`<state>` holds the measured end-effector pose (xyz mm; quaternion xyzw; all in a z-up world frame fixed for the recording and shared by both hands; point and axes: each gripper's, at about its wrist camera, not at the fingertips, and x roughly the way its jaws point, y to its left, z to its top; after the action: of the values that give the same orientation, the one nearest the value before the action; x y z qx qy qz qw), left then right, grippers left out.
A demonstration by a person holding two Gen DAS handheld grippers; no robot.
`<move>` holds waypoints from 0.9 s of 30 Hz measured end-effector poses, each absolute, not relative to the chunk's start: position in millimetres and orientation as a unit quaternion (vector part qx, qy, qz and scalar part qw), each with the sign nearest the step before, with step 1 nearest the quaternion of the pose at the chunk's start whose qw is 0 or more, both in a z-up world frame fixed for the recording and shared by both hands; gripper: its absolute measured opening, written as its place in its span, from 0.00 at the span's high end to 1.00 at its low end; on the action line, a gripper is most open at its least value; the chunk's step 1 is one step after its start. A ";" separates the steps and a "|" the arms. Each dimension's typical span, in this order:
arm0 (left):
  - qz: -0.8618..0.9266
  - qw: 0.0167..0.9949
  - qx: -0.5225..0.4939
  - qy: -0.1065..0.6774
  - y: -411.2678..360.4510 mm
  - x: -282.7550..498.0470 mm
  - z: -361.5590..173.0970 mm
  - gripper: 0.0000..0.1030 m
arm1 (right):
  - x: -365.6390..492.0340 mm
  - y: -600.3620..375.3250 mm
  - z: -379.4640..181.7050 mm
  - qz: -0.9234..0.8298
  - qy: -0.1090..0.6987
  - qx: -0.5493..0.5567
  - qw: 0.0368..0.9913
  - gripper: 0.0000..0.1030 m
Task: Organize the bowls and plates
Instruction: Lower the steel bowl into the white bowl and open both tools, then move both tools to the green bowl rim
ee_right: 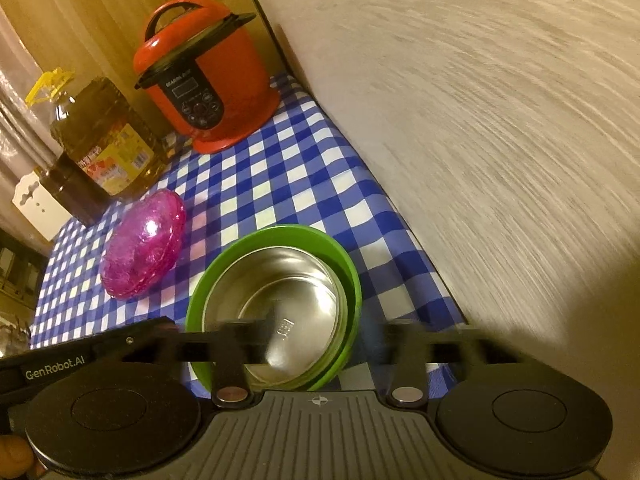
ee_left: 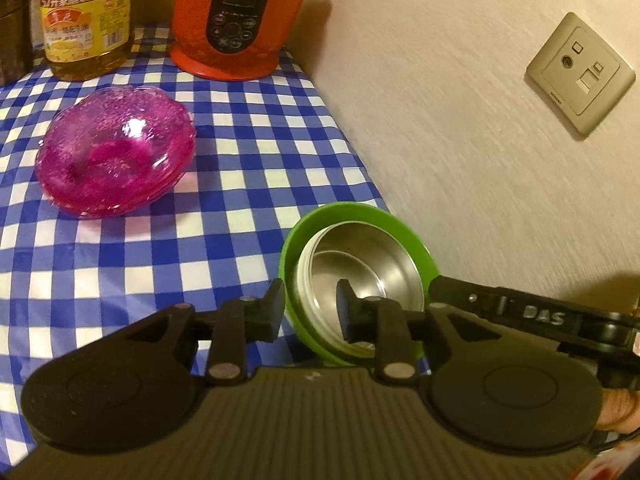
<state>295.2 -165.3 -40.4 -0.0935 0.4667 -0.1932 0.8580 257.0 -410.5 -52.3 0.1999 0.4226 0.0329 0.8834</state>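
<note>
A green bowl (ee_left: 292, 248) with a steel bowl (ee_left: 360, 264) nested inside it stands on the checked tablecloth near the wall. My left gripper (ee_left: 310, 316) straddles its near-left rim, one finger outside and one inside the steel bowl; the jaws stand apart and I cannot tell if they press the rim. The right gripper's finger (ee_left: 500, 304) reaches the bowl's right rim. In the right wrist view the green bowl (ee_right: 340, 256) and steel bowl (ee_right: 280, 292) sit between my blurred right gripper (ee_right: 324, 344) fingers, which stand wide apart. A stack of pink glass bowls (ee_left: 116, 148) (ee_right: 144, 240) lies to the left.
A red pressure cooker (ee_left: 236, 20) (ee_right: 208, 76) and an oil bottle (ee_left: 86, 20) (ee_right: 104, 136) stand at the back of the blue-checked table (ee_left: 240, 152). The wall (ee_left: 460, 120) with a socket plate (ee_left: 580, 74) runs along the table's right edge.
</note>
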 end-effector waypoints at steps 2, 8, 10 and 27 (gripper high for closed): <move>-0.188 0.859 -0.099 0.467 -161.6 291.9 -41.6 0.72 | 252.1 -411.3 -51.3 0.031 0.421 0.202 0.884 0.40; -0.165 0.856 -0.128 0.472 -148.6 281.6 -52.5 0.60 | 237.3 -414.6 -50.9 0.017 0.421 0.216 0.881 0.40; -0.161 0.855 -0.137 0.473 -146.6 278.2 -56.3 0.51 | 232.2 -415.5 -52.2 0.011 0.420 0.221 0.880 0.40; -0.146 0.849 -0.210 0.463 -152.0 278.4 -78.6 0.39 | 216.4 -420.0 -71.1 -0.030 0.405 0.295 0.865 0.35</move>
<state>278.4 -152.0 -78.6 -0.2101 0.4628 -0.1457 0.8488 216.4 -420.0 -71.1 0.2951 0.4055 -0.0302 0.8646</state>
